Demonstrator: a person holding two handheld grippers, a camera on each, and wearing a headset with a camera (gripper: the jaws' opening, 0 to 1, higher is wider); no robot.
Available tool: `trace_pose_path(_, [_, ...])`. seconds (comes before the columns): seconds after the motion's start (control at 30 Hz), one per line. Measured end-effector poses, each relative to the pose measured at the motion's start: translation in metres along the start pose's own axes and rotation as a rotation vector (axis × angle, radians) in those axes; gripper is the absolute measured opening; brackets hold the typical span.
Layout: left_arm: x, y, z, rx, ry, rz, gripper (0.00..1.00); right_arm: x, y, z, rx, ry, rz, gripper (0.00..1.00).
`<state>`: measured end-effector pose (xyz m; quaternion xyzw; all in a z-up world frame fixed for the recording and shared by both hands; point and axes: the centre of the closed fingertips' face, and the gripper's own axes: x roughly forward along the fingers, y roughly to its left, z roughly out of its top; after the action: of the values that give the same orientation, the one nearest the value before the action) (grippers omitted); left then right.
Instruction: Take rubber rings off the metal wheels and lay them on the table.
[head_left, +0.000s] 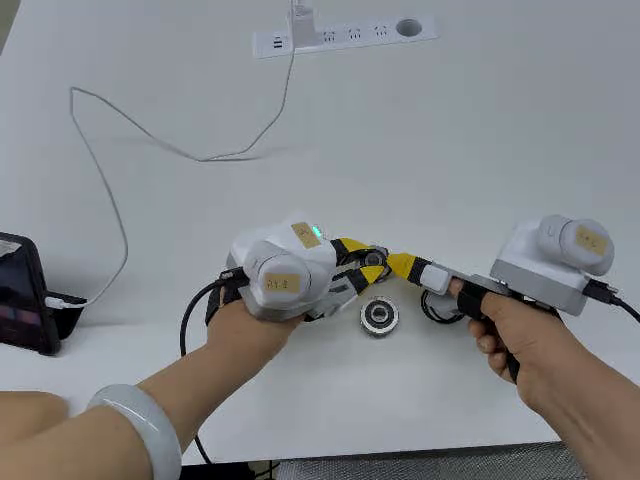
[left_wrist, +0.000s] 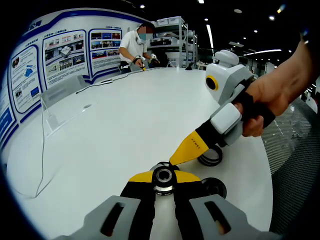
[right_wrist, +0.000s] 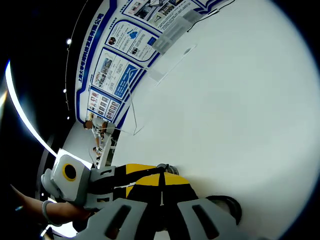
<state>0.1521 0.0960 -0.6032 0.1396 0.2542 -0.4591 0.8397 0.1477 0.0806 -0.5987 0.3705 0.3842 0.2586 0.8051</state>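
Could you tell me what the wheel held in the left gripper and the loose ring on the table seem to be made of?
The wheel looks like bare polished metal: its silver hub glints. The loose ring looks like matt black rubber, dull without glint; plastic is possible.

two metal wheels (head_left: 380, 316) — two grippers (head_left: 362, 259)

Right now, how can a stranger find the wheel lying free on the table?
On the white table, look just below the left gripper, nearer the person. The wheel lies flat there, held by nothing; the rings beside it are plain black, without metal.
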Motion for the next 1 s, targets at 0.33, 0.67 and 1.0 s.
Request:
trace_pose_path(0.33, [0.000, 0.000, 0.000, -0.001, 0.002, 0.001, 0.13, 0.005, 0.041, 0.012, 0.006, -0.044, 0.123, 0.01])
trace_pose_path(0.67, [-0.001, -0.001, -0.001, -0.003, 0.003, 0.006, 0.13, -0.002, -0.001, 0.003, -0.156, 0.035, -0.051, 0.03])
trace_pose_path(1.0, [0.000, -0.001, -0.001, -0.002, 0.002, 0.004, 0.13, 0.004, -0.008, -0.002, -0.110, 0.047, -0.069, 0.16])
